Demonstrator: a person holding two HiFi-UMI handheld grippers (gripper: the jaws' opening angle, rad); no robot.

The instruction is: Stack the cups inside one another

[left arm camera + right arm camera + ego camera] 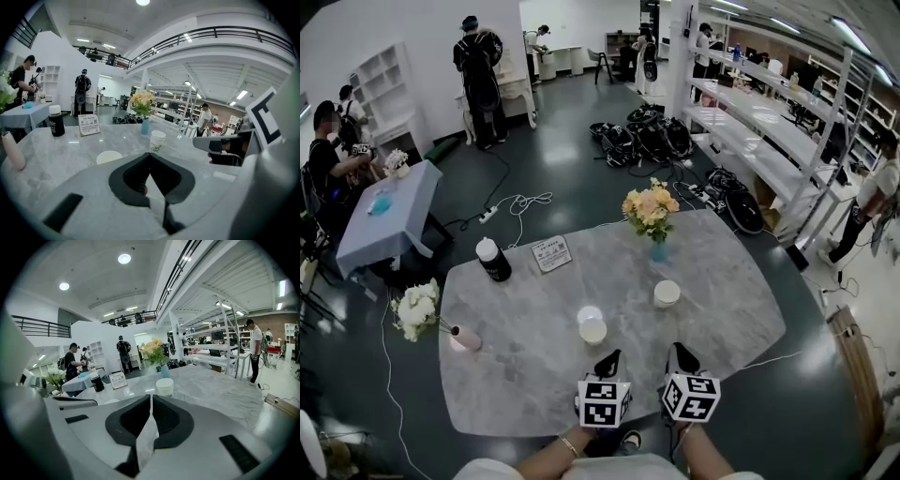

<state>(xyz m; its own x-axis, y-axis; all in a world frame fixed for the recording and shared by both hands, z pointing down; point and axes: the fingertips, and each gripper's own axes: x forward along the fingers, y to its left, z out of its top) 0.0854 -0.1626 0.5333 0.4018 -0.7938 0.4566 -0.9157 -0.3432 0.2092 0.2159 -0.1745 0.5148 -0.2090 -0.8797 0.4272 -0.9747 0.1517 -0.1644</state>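
Both grippers hover low over the near edge of the table (727,314), side by side, and both are empty. My left gripper (608,357) has its jaws closed tip to tip with nothing between them, and my right gripper (678,350) is closed the same way on nothing.

Just ahead of the left gripper, slightly to its left, stands the near cup (592,326), white and upright on the grey stone top. From the left gripper view only its rim shows, left of the jaw tips. Further out and to the right stands the far cup (667,293), also upright and well apart from the near one. It sits ahead of the right gripper, and in the right gripper view it lies almost straight beyond the closed jaws. A dark print runs round its side, too small for me to read.

Beyond the cups, a blue vase (658,251) holds yellow and peach flowers (650,211). To the left stands a sign card (551,253) with a square code and lines of text I cannot read. Next to it is a black bottle (494,262) with a white cap and small white lettering, also unreadable.
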